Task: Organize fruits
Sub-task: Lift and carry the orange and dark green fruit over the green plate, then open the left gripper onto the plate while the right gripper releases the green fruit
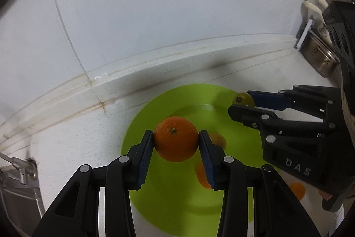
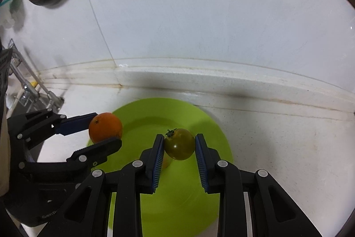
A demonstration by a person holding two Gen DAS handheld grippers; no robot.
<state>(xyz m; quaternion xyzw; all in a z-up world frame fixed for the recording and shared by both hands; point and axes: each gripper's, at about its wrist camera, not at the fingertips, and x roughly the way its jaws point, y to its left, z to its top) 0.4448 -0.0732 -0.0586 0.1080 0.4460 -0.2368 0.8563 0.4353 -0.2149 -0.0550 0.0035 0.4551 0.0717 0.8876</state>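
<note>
My left gripper is shut on an orange and holds it above a lime green plate. The same orange and left gripper show at the left of the right wrist view. My right gripper is shut on a greenish tomato with a dark stem, above the plate. In the left wrist view the tomato sits between the right gripper's fingers at the plate's far right. Another orange fruit lies on the plate, partly hidden behind my left gripper's finger.
The plate stands on a white counter against a white tiled wall. A small orange fruit lies on the counter right of the plate. A metal sink edge and tap are at the left. A metal container with utensils stands at the far right.
</note>
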